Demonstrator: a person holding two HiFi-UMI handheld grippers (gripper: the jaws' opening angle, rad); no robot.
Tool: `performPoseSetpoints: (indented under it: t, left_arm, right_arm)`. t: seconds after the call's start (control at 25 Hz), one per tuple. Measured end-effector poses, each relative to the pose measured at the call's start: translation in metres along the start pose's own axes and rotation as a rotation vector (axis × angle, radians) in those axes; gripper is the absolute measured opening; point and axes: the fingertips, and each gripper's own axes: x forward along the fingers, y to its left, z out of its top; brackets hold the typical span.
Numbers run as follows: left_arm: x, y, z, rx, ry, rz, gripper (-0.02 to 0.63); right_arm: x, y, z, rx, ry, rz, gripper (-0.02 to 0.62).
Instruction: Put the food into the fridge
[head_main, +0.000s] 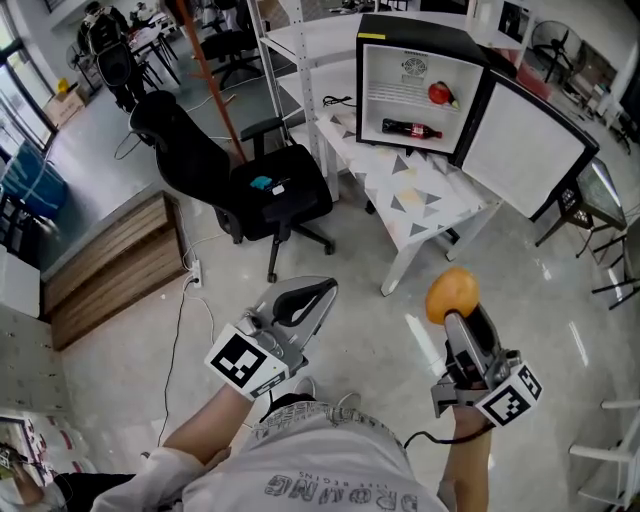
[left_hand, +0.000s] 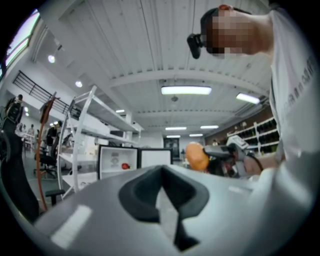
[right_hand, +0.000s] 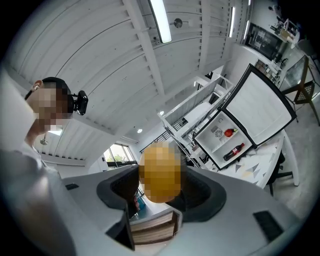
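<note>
My right gripper (head_main: 456, 312) is shut on a round orange fruit (head_main: 452, 293), held up above the floor at the lower right of the head view. In the right gripper view the fruit (right_hand: 160, 172) fills the space between the jaws. My left gripper (head_main: 322, 291) hangs at the lower middle, shut with nothing in it. The black fridge (head_main: 372, 38) stands on a white table (head_main: 425, 195) ahead, with its door (head_main: 525, 150) swung open to the right. A red fruit (head_main: 441, 95) lies on its upper shelf and a cola bottle (head_main: 411, 129) on the lower one.
A black office chair (head_main: 265, 190) stands on the floor left of the table. White shelving (head_main: 300, 60) rises behind the fridge. A low wooden platform (head_main: 110, 265) lies at the left. A cable (head_main: 185, 320) runs over the pale floor.
</note>
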Motion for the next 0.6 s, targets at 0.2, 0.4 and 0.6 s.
performPoseSetpoints:
  t: [0.2, 0.4, 0.6]
  left_arm:
    - [0.013, -0.015, 0.000, 0.012, 0.003, 0.016, 0.008]
    - [0.022, -0.020, -0.003, 0.018, 0.015, 0.031, 0.008]
    - [0.032, -0.015, -0.009, 0.020, 0.019, 0.047, 0.008]
  right_arm:
    - [-0.015, -0.014, 0.010, 0.004, 0.004, 0.009, 0.259]
    - [-0.022, -0.026, 0.015, 0.020, -0.001, 0.019, 0.259]
    - [-0.020, -0.042, 0.019, 0.047, -0.009, 0.030, 0.259]
